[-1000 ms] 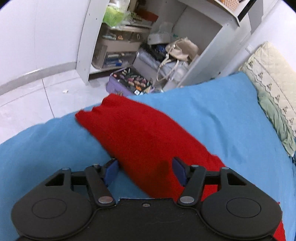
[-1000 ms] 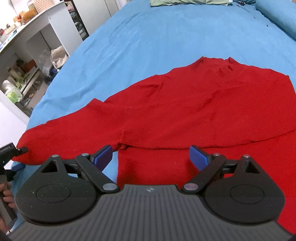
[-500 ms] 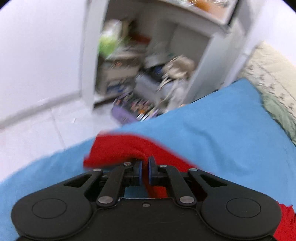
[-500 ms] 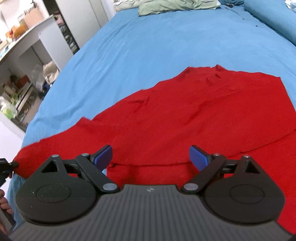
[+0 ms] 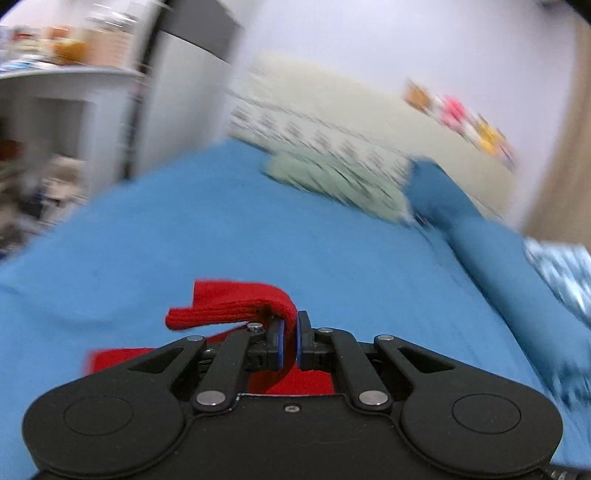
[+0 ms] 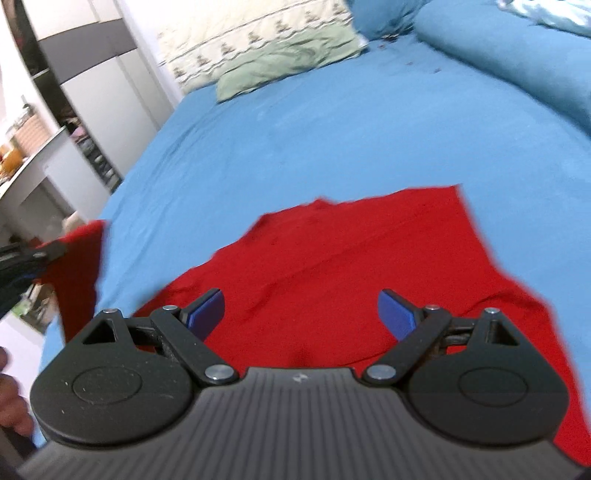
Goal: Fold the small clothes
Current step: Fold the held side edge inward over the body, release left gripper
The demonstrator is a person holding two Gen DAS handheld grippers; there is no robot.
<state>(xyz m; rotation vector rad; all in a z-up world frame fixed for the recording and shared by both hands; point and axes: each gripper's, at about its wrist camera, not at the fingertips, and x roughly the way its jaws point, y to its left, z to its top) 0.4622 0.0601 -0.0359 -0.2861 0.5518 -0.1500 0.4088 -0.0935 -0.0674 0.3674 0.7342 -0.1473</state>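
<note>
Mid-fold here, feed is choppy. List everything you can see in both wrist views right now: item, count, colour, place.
red sweater: one, red, body flat on the bed, its sleeve end lifted off the bed
bed sheet: one, blue, covers the bed
green pillow: one, pale green, at the head of the bed
patterned pillow: one, cream, behind the green one
blue bolster: one, blue, far right of the bed
shelf unit: one, white, beside the bed; contents blurred
left gripper: one, black with blue pads, shut on the sleeve
right gripper: one, black with blue pads, open over the sweater body
</note>
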